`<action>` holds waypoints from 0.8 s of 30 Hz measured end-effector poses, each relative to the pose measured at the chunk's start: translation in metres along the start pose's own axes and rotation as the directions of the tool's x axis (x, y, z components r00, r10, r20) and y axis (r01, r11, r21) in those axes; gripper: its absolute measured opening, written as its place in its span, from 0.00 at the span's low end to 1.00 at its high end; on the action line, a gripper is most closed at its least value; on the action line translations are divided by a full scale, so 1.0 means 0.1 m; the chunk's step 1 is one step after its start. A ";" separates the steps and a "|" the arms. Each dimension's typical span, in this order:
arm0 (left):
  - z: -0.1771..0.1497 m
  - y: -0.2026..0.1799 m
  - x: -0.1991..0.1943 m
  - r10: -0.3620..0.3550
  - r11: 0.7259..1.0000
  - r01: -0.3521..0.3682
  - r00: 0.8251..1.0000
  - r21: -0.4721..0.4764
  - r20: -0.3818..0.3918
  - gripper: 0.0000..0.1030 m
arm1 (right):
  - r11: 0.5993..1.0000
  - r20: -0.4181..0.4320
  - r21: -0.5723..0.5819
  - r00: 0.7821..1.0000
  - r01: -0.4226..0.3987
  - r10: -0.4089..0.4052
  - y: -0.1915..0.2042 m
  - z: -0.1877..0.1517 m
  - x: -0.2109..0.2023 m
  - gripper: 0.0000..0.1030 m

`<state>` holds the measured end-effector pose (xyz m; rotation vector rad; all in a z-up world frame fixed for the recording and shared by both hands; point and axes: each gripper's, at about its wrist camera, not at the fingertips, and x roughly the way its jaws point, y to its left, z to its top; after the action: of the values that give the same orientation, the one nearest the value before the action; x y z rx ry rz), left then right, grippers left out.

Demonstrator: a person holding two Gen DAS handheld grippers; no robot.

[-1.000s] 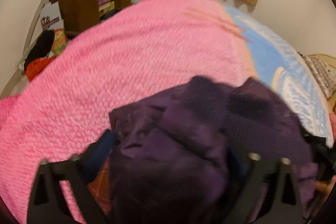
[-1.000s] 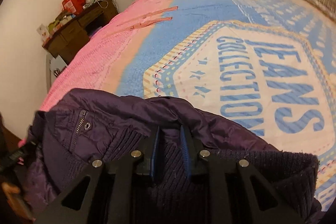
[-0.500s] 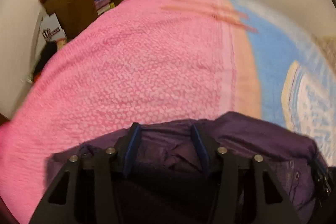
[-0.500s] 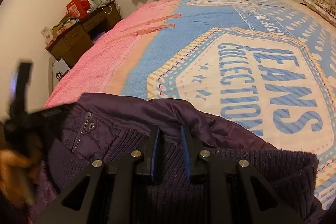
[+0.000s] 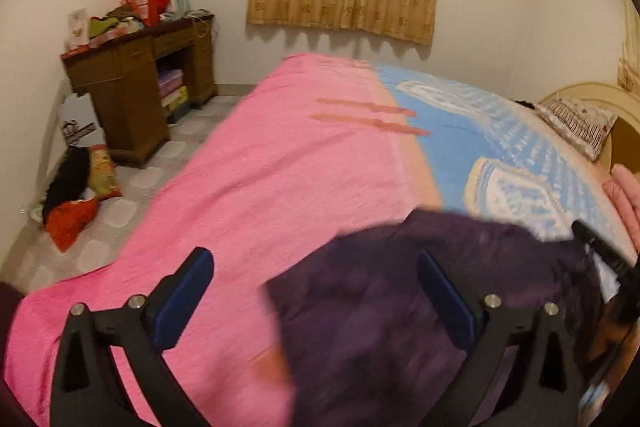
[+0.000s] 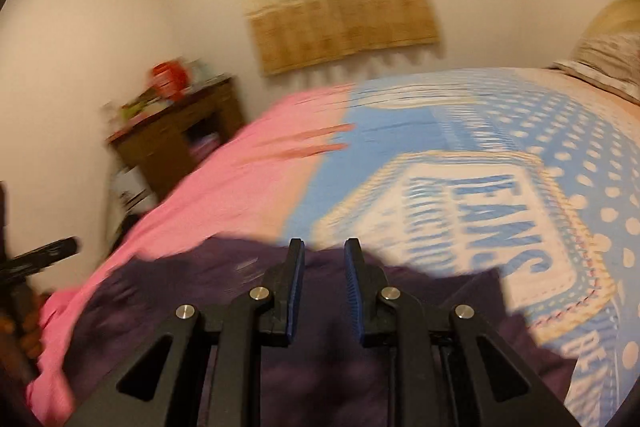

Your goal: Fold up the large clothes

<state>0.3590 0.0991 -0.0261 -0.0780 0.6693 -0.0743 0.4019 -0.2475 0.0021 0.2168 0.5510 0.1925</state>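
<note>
Nearest, the left claw stands wide apart, empty above the near edge of the bed. The right claw is slightly apart, gripping nothing visible. Below both, a dark purple padded jacket lies bunched at the bed's near edge on the pink-and-blue printed bedspread. It appears just released between folds; next, each claw likely needs a fresh edge to grasp.

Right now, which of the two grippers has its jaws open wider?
The left gripper: its jaws stand far apart over the purple jacket. The right gripper shows only a narrow gap.
</note>
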 end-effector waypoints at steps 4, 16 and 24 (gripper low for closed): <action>-0.40 0.24 0.03 -0.050 0.993 0.044 0.997 -0.105 -0.063 1.00 | 0.987 -0.133 -0.119 0.987 -0.109 0.093 0.70 -0.32 -0.03 0.20; -0.90 0.23 0.45 -0.173 0.958 0.121 0.967 -0.259 -0.189 1.00 | 0.983 -0.183 -0.157 0.981 -0.099 0.070 0.87 -0.92 0.43 0.23; -0.98 -0.13 0.48 -0.328 0.909 0.276 0.936 -0.314 -0.127 0.97 | 0.984 -0.175 -0.142 0.981 -0.108 0.082 0.85 -0.90 0.41 0.22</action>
<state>0.3352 0.0765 -0.1307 -0.4665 0.8395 -0.2855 0.3771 -0.1426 -0.0710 0.0792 0.6916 0.3466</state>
